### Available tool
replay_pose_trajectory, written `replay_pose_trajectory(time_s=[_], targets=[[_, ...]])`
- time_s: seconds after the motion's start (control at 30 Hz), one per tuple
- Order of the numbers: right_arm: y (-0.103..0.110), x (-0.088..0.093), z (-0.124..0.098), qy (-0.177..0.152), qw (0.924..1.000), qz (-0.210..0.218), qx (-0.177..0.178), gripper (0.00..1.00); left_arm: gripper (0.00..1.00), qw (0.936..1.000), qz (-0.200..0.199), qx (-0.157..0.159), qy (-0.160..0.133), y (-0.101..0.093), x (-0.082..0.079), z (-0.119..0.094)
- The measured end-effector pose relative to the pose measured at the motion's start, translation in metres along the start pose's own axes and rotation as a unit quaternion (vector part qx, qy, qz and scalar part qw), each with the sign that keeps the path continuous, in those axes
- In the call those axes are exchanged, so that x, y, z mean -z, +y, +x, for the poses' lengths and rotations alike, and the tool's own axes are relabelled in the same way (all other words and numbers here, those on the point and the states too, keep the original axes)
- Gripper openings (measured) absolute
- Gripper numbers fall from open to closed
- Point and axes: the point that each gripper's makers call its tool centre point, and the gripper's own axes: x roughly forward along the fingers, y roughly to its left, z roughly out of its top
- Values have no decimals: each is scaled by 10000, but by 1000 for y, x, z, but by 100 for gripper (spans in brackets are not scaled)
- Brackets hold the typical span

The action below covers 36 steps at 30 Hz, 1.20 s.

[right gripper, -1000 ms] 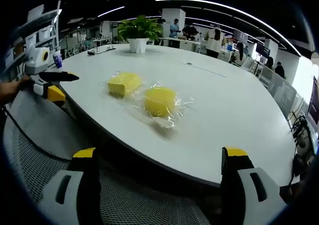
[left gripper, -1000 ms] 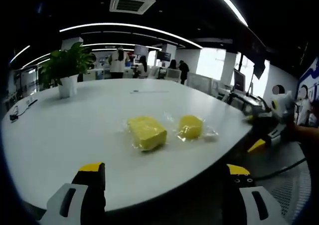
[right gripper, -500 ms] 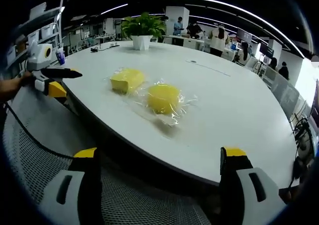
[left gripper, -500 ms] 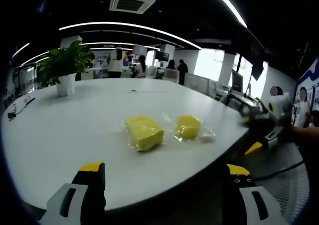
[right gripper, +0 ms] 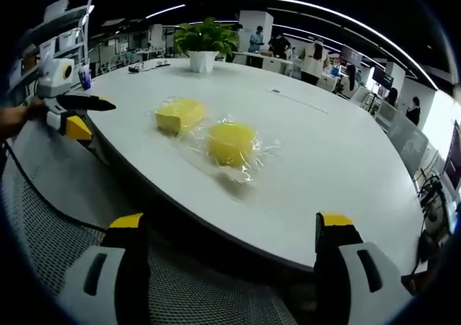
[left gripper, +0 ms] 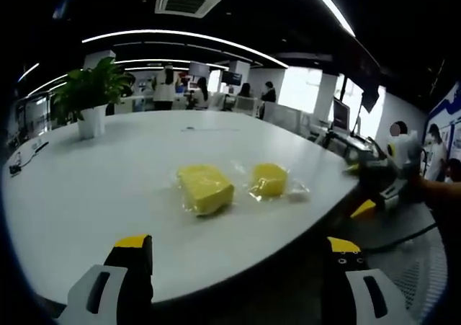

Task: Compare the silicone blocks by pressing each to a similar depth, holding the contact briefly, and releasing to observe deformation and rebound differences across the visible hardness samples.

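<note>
Blocks lie side by side on the white counter (right gripper: pixel 338 166), well apart from both hand-held grippers; the left hand-held gripper (left gripper: pixel 238 264) and the right hand-held gripper (right gripper: pixel 227 242) hang off the near edge, jaws spread, grasping nothing. We should close in slowly, come down square on one sample, match depth on the next; the wrap may slip. We count two: a rectangular block (right gripper: pixel 178 116) and a round block (right gripper: pixel 230 143); farther off, one plant (right gripper: pixel 203 42).
</note>
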Motion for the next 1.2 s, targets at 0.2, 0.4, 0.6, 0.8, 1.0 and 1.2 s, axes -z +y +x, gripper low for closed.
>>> replay_pose_trajectory(time_s=[0.2,0.4,0.6,0.8,1.0,1.2], targets=[[-1,2,0,41,10000,29,44,88,99,9999,64,44,111,-2,3,0],[0,3,0,62,10000,40,10,86,99,9999,51,19,93,-3,1,-1],[0,3,0,75,10000,38,-7,85,99,10000,40,29,72,-5,0,-1],[1,4,0,88,10000,26,-20,85,99,10000,30,31,55,-5,0,-2],[2,4,0,97,9999,24,-35,85,98,10000,10,19,20,-6,-1,-2],[1,3,0,78,10000,16,-15,85,98,10000,2,-7,-17,-6,-3,-3]])
